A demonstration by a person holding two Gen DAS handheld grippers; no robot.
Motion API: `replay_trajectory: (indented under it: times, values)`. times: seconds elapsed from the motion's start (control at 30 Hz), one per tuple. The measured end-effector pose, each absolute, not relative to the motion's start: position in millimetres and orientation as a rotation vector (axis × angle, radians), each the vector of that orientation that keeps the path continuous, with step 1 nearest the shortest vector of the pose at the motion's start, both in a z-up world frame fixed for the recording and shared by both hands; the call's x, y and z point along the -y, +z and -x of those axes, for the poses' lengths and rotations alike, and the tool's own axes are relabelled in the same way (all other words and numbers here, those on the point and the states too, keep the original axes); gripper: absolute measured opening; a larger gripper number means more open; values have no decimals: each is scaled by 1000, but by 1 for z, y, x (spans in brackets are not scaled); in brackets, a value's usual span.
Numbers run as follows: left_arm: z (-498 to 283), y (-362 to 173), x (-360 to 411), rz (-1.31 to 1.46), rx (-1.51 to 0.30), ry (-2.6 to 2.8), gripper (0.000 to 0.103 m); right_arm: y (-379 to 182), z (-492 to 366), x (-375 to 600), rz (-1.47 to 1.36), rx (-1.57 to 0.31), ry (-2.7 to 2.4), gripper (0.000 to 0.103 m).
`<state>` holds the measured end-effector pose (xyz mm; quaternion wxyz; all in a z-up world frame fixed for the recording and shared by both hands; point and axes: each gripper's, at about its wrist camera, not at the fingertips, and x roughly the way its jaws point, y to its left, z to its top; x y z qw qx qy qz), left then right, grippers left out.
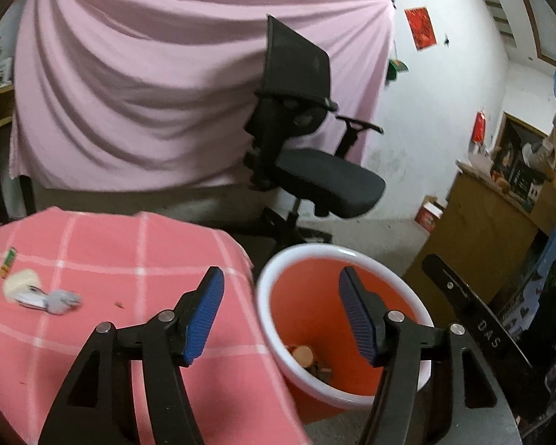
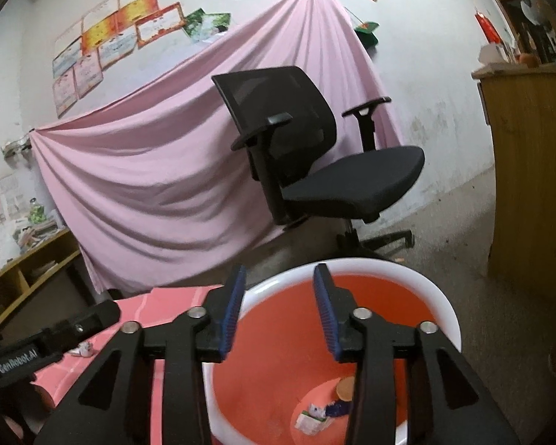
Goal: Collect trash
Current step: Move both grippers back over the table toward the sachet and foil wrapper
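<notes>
Right hand-held gripper (image 2: pixel 280 311) parted, empty (over bin (image 2: pixel 444 304)).

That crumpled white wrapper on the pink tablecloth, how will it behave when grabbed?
The crumpled wrapper looks thin and creased, so probably light and floppy. It may crush flat between the pads rather than slip. It seems unlikely to roll.

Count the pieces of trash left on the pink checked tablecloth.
3: a green wrapper near the left edge, a cream wad below it, a crumpled grey-white piece touching it. More may be hidden.
</notes>
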<state>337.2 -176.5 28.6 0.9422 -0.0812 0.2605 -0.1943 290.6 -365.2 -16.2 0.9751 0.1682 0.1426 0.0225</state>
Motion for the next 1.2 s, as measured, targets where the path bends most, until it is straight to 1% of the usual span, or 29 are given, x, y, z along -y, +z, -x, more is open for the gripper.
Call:
replay_trajectory:
  times: [0.13, 0.17, 0.27, 0.33, 0.37, 0.4, 0.43, 0.47, 0.53, 0.6, 0.67, 0.83, 1.2]
  values:
    - [-329, 42, 148, 202, -473, -354, 69, -4, -289, 348, -316, -252, 62, 47]
    - [-326, 45, 142, 208, -458, -342, 73, -2, -288, 344, -313, -244, 64, 51]
    - [-319, 54, 121, 222, -411, -302, 74, 9, -286, 330, -305, -202, 78, 53]
    - [-314, 60, 108, 221, -383, -270, 74, 14, -285, 322, -310, -177, 86, 60]
    - [-311, 61, 102, 220, -370, -256, 75, 16, -284, 316, -313, -164, 90, 71]
    - [-307, 64, 94, 220, -353, -237, 79, 18, -284, 313, -317, -153, 96, 78]
    - [-304, 64, 88, 222, -340, -222, 84, 20, -283, 308, -322, -138, 107, 80]
    - [-300, 65, 82, 222, -328, -199, 90, 22, -283, 303, -323, -128, 115, 81]
    - [-292, 67, 67, 235, -287, -160, 93, 26, -282, 293, -318, -111, 128, 85]
    - [-286, 67, 53, 244, -264, -128, 100, 30, -281, 283, -315, -86, 143, 96]
    - [-279, 67, 36, 253, -235, -79, 101, 33, -279, 274, -316, -57, 158, 103]
    - [-262, 60, 1, 224, -182, 34, 101, 39, -278, 246, -286, -13, 182, 103]
    - [-228, 32, -66, 175, -114, 206, 101, 39, -281, 183, -182, -4, 273, 103]
